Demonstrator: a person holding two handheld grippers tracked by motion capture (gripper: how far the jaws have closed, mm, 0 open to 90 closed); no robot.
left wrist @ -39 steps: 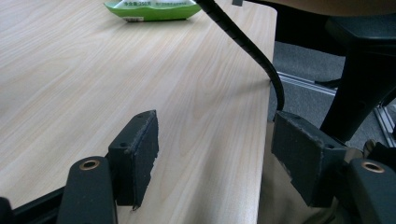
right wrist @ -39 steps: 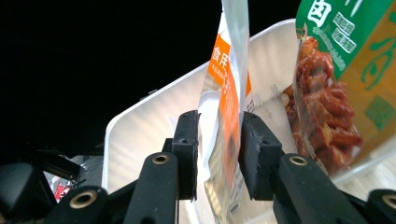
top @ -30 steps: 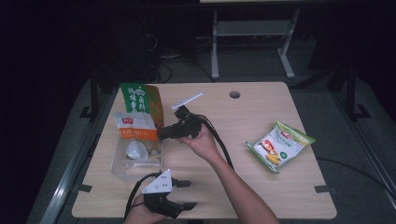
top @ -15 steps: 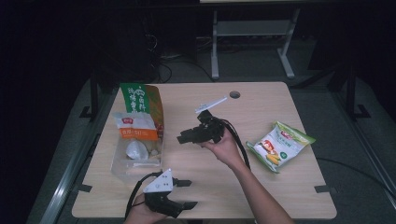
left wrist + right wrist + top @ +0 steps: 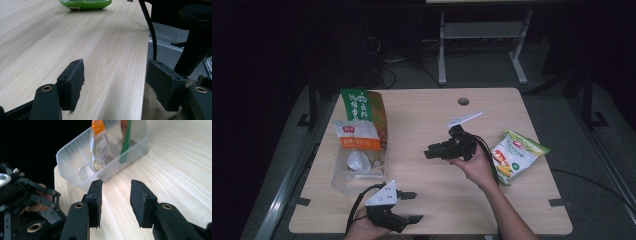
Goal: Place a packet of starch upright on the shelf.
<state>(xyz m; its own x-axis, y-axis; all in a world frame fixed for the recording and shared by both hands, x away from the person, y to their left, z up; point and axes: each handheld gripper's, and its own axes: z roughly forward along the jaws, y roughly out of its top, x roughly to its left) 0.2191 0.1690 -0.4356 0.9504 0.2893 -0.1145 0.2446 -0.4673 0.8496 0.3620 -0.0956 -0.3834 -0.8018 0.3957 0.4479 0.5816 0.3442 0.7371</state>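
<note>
My right gripper [image 5: 429, 152] is held above the middle of the table with its jaws pointing left. In the right gripper view its jaws [image 5: 116, 187] stand open with nothing between them, facing a clear plastic bin [image 5: 75, 173]. The bin [image 5: 341, 177] sits at the table's left and holds a green bag [image 5: 359, 106], an orange and white pouch [image 5: 357, 137] and a small white packet [image 5: 357, 161]. My left gripper [image 5: 414, 206] rests at the front edge, open and empty [image 5: 115, 72]. A green snack bag [image 5: 518, 154] lies at the right, just beside the right hand.
A cable hole [image 5: 463, 101] is near the table's far edge. In the left gripper view the table edge [image 5: 146, 37] runs beside a black cable [image 5: 150, 30]. Beyond the table stands a grey metal frame [image 5: 482, 35].
My right gripper has moved rightward from beside the bin to the middle of the table, toward the snack bag. The left gripper has stayed in place.
</note>
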